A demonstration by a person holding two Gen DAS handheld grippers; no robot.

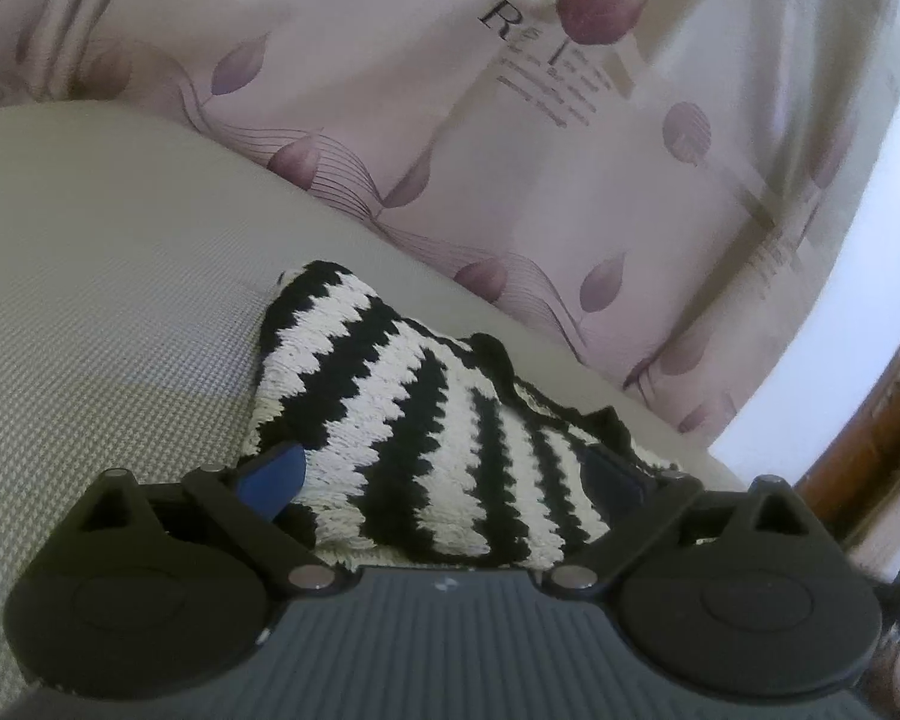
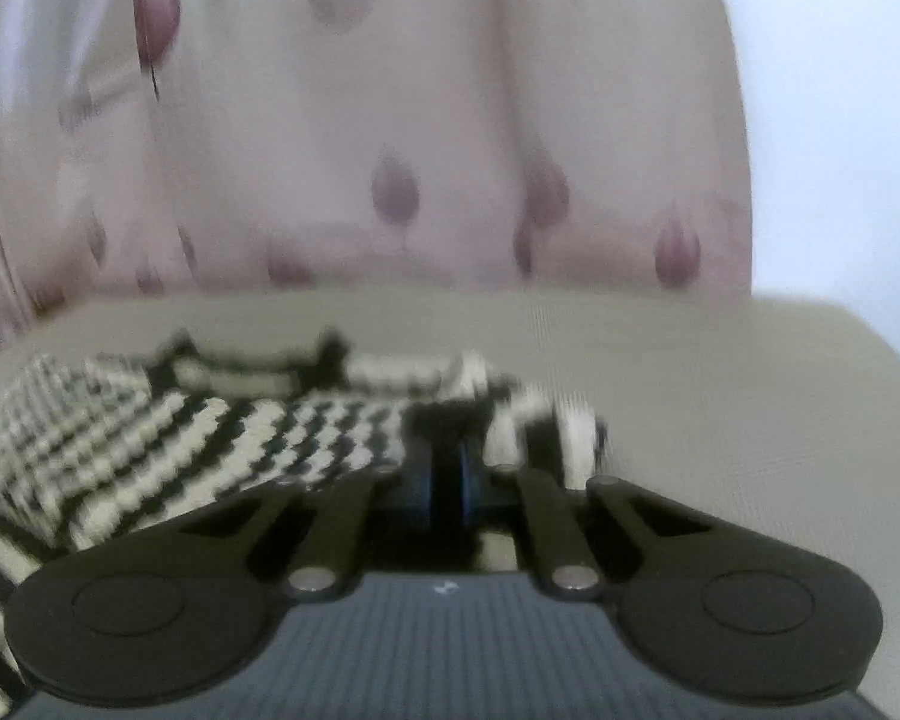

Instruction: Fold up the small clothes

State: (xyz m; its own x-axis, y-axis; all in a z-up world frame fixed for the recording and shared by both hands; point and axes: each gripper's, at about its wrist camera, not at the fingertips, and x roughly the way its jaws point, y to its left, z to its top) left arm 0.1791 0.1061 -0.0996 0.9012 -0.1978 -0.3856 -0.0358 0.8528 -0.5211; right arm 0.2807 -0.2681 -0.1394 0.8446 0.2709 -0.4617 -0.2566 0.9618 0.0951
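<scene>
No containers visible. Pink leaf-print curtain [image 1: 510, 180] fills the background from 10 to 2 o'clock. Beige woven cushion [image 1: 90, 330] spans the lower field. Black-and-white striped knit garment [image 1: 426, 420] lies on the cushion at centre, toward 6 o'clock. Left gripper [image 1: 444, 468]: jaws spread wide, straddling the knit, blue pads [image 1: 276, 474] at its edges. Right gripper [image 2: 447, 474]: jaws clenched on a garment fold; view blurred.
</scene>
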